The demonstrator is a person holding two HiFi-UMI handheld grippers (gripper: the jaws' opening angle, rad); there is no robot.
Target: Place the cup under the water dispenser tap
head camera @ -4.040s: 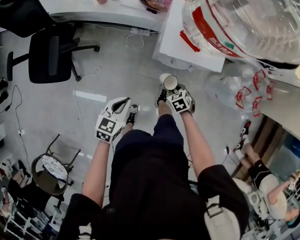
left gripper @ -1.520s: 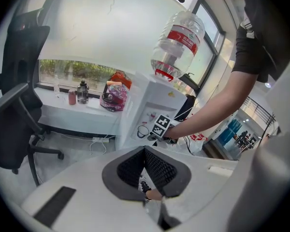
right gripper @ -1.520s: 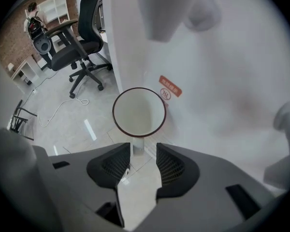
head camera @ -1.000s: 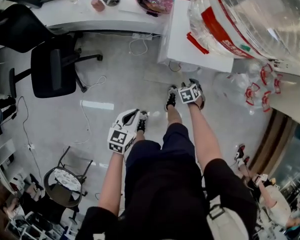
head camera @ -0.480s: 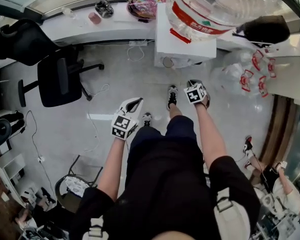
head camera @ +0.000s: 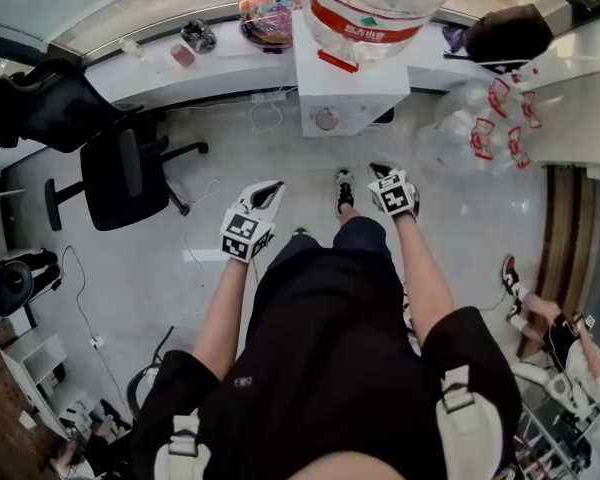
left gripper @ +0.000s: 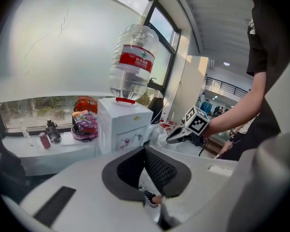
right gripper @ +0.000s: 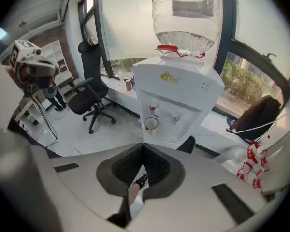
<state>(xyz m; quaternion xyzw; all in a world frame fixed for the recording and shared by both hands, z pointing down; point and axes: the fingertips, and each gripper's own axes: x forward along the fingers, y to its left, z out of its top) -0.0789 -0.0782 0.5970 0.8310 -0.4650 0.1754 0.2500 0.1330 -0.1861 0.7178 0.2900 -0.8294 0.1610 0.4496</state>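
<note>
The cup [right gripper: 151, 123], white with a round open rim, stands upright in the water dispenser [right gripper: 176, 88] recess beneath a tap. The right gripper [right gripper: 143, 146] points down toward it, well apart, jaws just closed on nothing. The left gripper [left gripper: 145, 150] is closed and empty.

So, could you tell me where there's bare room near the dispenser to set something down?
The tray is bare beside the cup, under the other tap. The ledge is free along its front edge; behind, jar, tumbler and bag crowd it.
</note>
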